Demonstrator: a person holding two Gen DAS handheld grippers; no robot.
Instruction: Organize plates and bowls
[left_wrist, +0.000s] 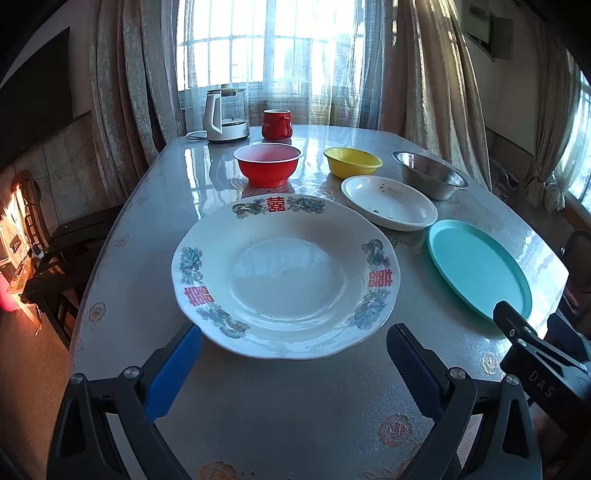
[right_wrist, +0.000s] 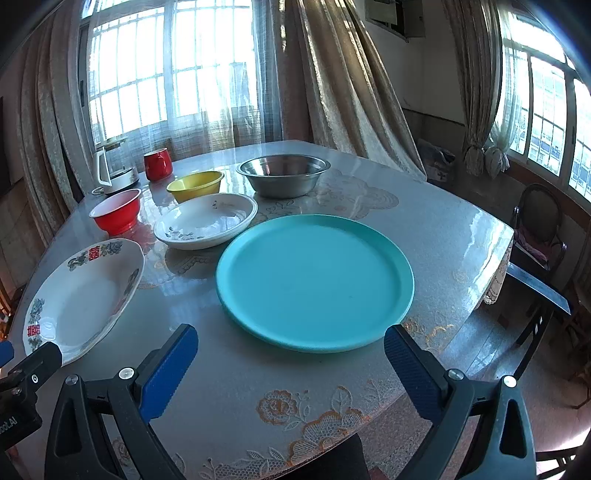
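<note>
Two handheld grippers with blue-padded fingers hover low over the near edge of a glossy grey table (right_wrist: 424, 229) covered in a lace-patterned cloth. The left gripper (left_wrist: 293, 345) has its jaws spread wide and holds nothing; just beyond its fingertips lies a large white patterned plate (left_wrist: 284, 280) with red characters and blue-green motifs on its rim. The right gripper (right_wrist: 291, 345) is likewise spread wide and empty, facing a flat teal plate (right_wrist: 314, 282) that rests on the table to the right of the patterned one. Behind these two sits a smaller white shallow dish (right_wrist: 205, 221). Farther back stand three bowls in a row: a red bowl (left_wrist: 268, 164) on the left, a yellow bowl (left_wrist: 352, 161) in the middle, a steel bowl (left_wrist: 428, 174) on the right. At the far edge, before curtained windows, stand a red mug (left_wrist: 276, 124) and a glass kettle (left_wrist: 226, 115).
</note>
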